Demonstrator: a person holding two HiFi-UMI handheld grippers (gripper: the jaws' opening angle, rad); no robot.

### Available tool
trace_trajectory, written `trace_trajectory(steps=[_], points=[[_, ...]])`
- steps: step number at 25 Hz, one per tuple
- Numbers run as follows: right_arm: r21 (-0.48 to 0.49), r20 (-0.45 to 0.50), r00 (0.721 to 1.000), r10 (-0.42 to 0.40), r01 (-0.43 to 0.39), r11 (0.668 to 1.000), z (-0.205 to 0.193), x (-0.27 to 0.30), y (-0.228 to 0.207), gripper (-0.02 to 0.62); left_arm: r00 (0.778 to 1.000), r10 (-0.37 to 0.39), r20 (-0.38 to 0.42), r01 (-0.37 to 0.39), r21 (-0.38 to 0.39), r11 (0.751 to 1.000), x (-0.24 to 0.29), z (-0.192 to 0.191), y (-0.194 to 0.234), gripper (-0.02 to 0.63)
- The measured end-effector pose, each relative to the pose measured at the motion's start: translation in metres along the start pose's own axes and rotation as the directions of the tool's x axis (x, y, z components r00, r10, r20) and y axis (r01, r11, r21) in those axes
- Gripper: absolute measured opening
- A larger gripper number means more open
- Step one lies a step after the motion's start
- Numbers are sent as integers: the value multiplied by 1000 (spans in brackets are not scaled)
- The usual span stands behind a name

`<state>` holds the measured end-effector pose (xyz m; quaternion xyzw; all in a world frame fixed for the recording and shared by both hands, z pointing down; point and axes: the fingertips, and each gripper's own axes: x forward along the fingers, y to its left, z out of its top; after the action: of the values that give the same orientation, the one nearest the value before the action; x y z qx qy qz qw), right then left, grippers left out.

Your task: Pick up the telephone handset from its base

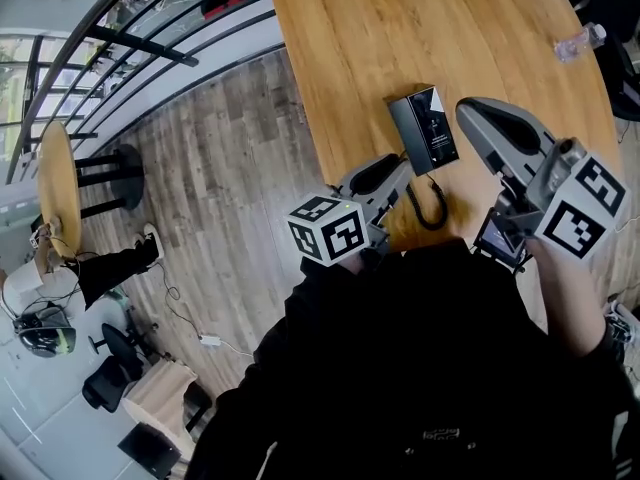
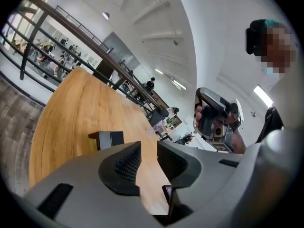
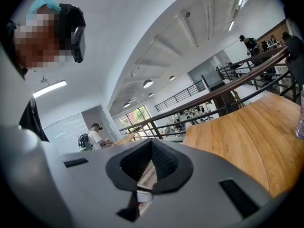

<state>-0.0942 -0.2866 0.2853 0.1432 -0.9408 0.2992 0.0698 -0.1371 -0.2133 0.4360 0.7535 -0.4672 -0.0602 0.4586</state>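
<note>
Nearest me, my left hand-held gripper (image 2: pixel 148 148) has its jaws narrowly apart with nothing between them. My right hand-held gripper (image 3: pixel 151 144) has its tips closed together and is empty. The telephone (image 1: pixel 424 128) sits on the desk (image 1: pixel 400 28) just beyond the left tips, at about 1 o'clock. I cannot separate the handset from the base. Its cord (image 1: pixel 432 208) loops out at 6 o'clock.

Judged risks: the present gap looks too narrow to straddle the handset, so the tips could push the whole telephone across the smooth wood. A lift could also pull the cord tight and drag the base along.

The desk is bare light wood, with a clear bottle (image 1: pixel 578 43) far off at 2 o'clock. Plank floor (image 1: pixel 230 158) lies at 9 o'clock, and a dark railing (image 1: pixel 150 28) at 10 o'clock.
</note>
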Motion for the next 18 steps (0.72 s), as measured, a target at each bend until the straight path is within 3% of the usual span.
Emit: trace_trajectory(steps=[9,13,18], points=[[1,-17,999,-44,44,999,-1,1,-16,17,992,-43,-121,33,-83,996,29,-39,45,148],[41,-23,998,-57,58,997,-3,-5,-20,17,977,-102,-185,71,-168,983,41,-60,63,168],[62,-11,995,-96,97,993,-6,-14,-32,17,974,-77,-213,36,-192,981,51,-74,94,186]])
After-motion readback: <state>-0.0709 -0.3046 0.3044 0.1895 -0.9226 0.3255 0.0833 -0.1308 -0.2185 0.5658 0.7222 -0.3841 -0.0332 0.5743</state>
